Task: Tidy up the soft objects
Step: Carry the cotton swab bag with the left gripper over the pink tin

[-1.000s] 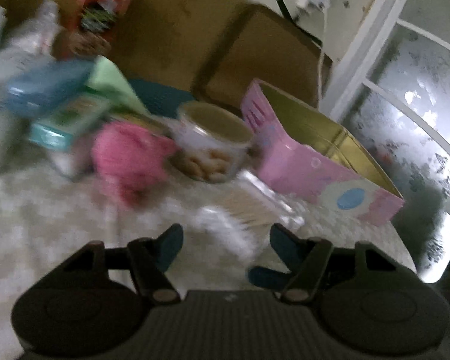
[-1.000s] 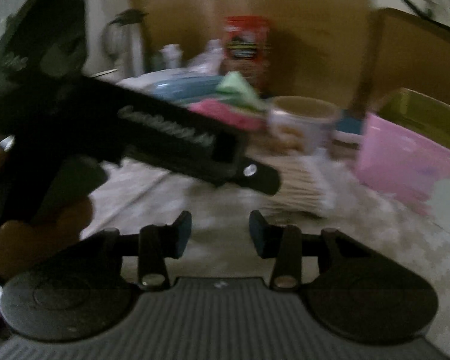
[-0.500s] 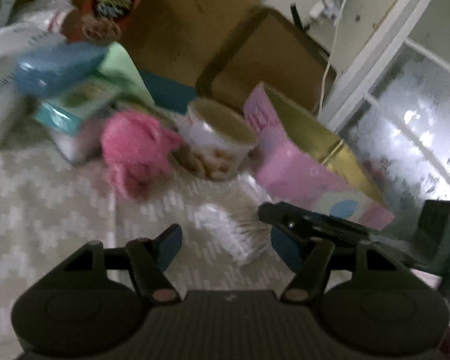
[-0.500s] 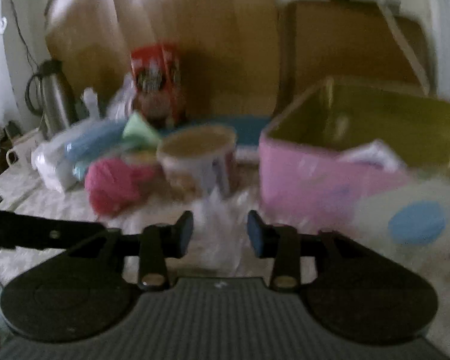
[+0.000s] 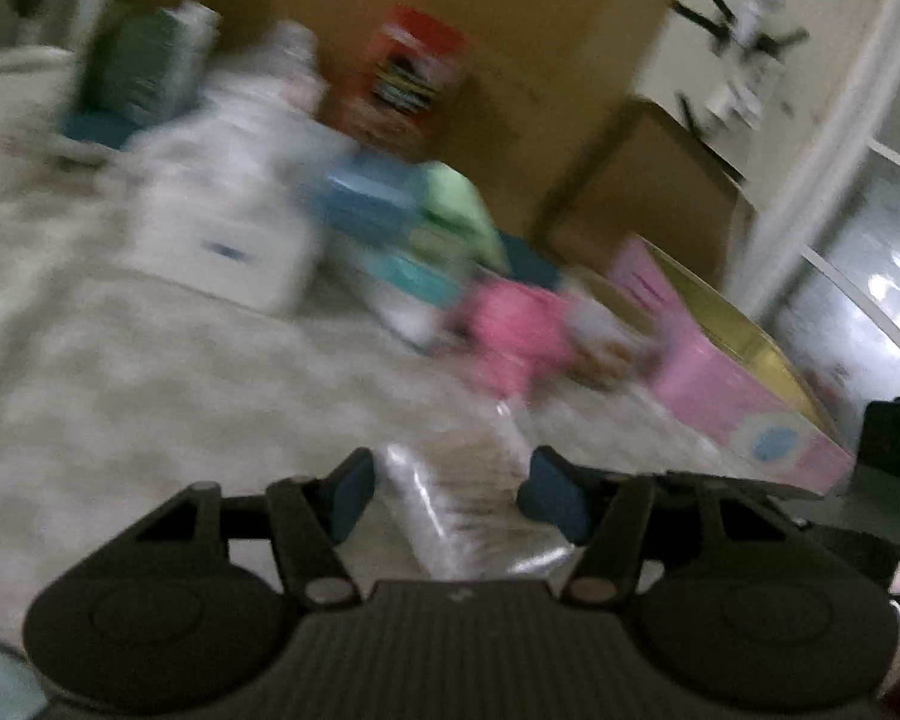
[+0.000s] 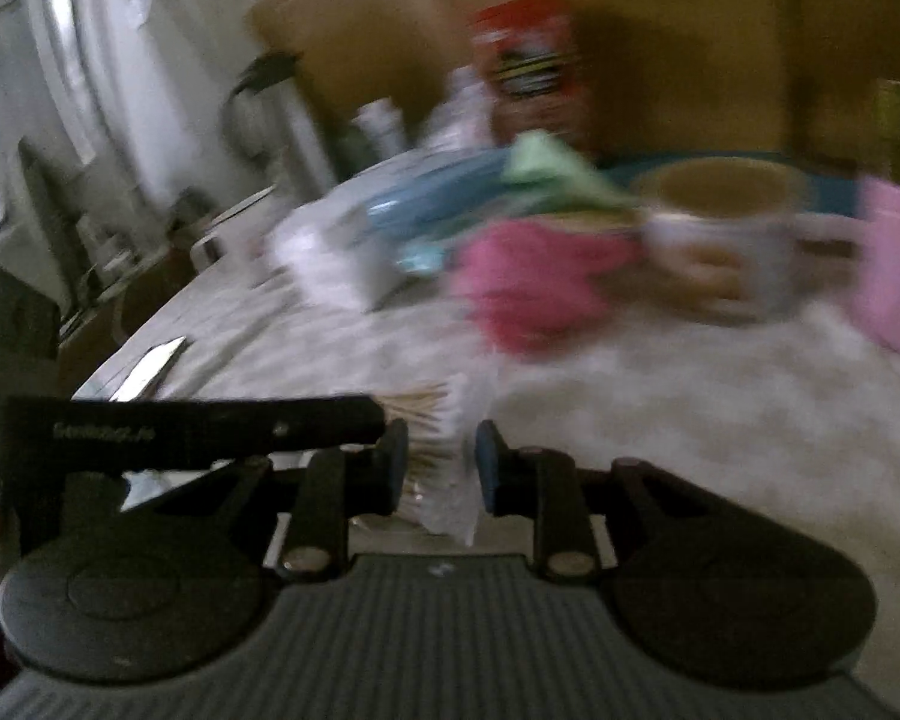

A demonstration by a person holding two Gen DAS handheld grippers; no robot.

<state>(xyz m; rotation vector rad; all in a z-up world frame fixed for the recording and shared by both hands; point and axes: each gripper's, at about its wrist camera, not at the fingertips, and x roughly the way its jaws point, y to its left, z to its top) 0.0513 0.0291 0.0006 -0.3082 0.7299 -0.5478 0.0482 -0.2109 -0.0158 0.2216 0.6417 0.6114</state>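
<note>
A clear bag of cotton swabs (image 5: 468,498) lies on the patterned cloth between the open fingers of my left gripper (image 5: 450,489). In the right wrist view the same bag (image 6: 435,456) sits between the fingers of my right gripper (image 6: 438,462), which are open and close around it. The left gripper's finger (image 6: 210,429) reaches in from the left there. A pink soft bundle (image 5: 519,333) lies further back, beside a pink box (image 5: 744,384) with an open top. Both views are blurred.
A cup of snacks (image 6: 720,240) stands next to the pink bundle (image 6: 534,282). White, blue and green packs (image 5: 306,222) pile up behind. A red carton (image 5: 414,78) stands against a brown board. A kettle (image 6: 270,114) is at far left.
Both grippers have come down and in onto the swab bag. The left view swung left, the right view swung left too, and the bag now lies between both pairs of fingers.
</note>
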